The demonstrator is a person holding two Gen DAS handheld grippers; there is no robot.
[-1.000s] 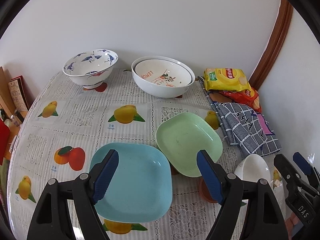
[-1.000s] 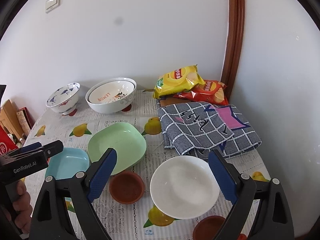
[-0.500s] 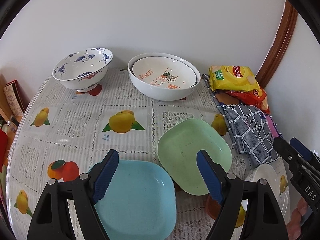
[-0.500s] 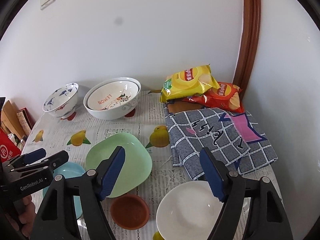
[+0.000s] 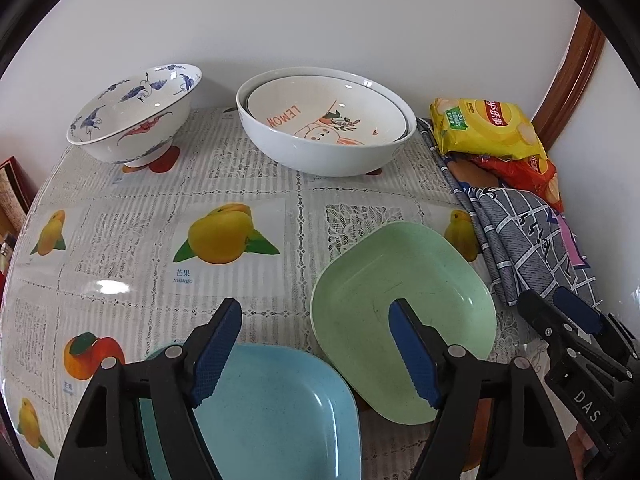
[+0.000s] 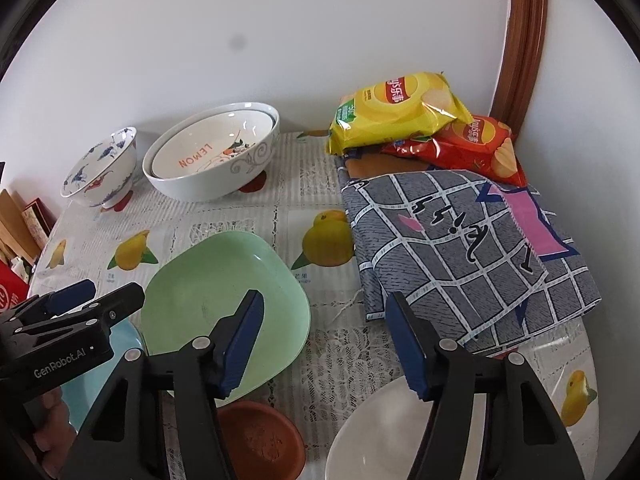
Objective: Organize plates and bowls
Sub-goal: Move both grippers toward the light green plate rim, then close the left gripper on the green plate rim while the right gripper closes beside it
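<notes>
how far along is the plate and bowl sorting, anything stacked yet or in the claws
One thing looks done: the LEMON-printed white bowl is nested inside the larger white bowl. Nothing is in hand; the left claw and right claw are both open and empty. Left loose on the table: the square green plate, square blue plate, blue-patterned footed bowl, plain white bowl and small brown dish.

A yellow crisp packet point(image 6: 396, 114) lies at one o'clock by the wall, overlapping a red packet point(image 6: 468, 148). A grey checked cloth point(image 6: 460, 248) spreads at three o'clock on the fruit-printed tablecloth point(image 5: 132, 204). Brown door trim point(image 6: 524, 40) rises behind.
</notes>
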